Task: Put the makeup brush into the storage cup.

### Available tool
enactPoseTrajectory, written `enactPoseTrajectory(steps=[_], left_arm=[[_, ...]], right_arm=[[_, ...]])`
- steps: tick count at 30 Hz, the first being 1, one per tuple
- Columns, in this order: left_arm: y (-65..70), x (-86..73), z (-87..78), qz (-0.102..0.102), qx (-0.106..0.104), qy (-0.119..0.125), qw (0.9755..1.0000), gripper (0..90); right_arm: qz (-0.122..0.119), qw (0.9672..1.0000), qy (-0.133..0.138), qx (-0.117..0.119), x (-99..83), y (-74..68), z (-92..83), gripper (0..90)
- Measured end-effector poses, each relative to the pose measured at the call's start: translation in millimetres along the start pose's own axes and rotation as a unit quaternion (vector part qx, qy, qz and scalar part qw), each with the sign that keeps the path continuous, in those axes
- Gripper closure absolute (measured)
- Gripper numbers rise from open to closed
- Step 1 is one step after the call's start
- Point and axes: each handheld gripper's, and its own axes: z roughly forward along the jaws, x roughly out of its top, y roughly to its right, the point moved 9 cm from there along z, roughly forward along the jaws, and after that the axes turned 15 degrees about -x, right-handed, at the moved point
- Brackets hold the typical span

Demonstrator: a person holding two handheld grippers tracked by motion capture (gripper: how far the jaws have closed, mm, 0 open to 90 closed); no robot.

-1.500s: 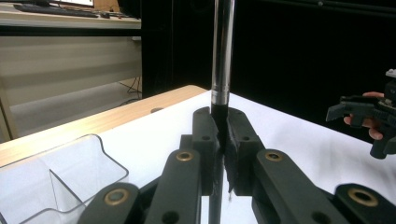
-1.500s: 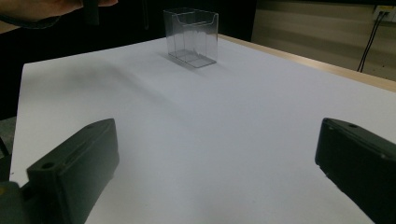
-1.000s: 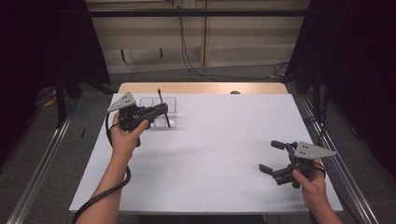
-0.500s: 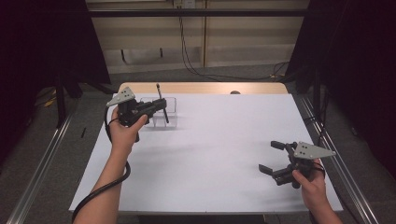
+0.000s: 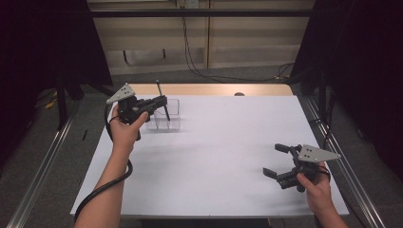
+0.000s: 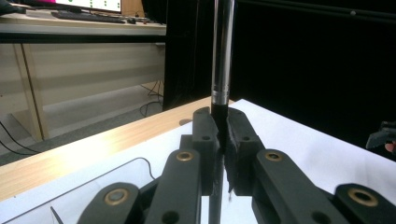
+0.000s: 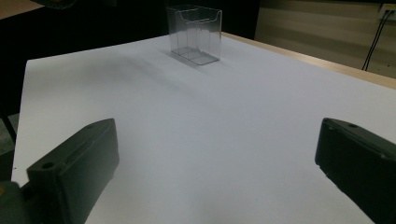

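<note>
My left gripper (image 5: 163, 100) is at the far left of the table, shut on a slim dark pen (image 5: 158, 88) that stands nearly upright. In the left gripper view the jaws (image 6: 222, 135) pinch the pen's black lower part, and its silvery shaft (image 6: 222, 51) rises out of the top of the picture. The pen's lower end hangs over a clear plastic compartment box (image 5: 172, 118); whether it touches the box I cannot tell. My right gripper (image 5: 274, 159) rests open near the table's right front, with nothing between its jaws (image 7: 217, 154). It faces the clear box (image 7: 195, 33).
A white sheet (image 5: 223, 142) covers the table, with a bare wooden strip (image 5: 209, 89) along the far edge. A small dark thing (image 5: 239, 94) lies on that strip. Metal rails (image 5: 342, 161) run along both sides. Black curtains hang left and right.
The left gripper has risen slightly with the pen still in its jaws. The right gripper has stayed where it was.
</note>
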Motion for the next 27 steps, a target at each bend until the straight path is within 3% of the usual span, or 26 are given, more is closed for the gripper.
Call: enactPoseTrajectory(steps=[27], left_arm=[[-17.6, 14.0, 3.3, 0.003, 0.024, 0.0, 0.9997, 83.7]], right_arm=[[-0.004, 1.0, -0.002, 0.001, -1.1, -1.1, 0.7, 0.0]])
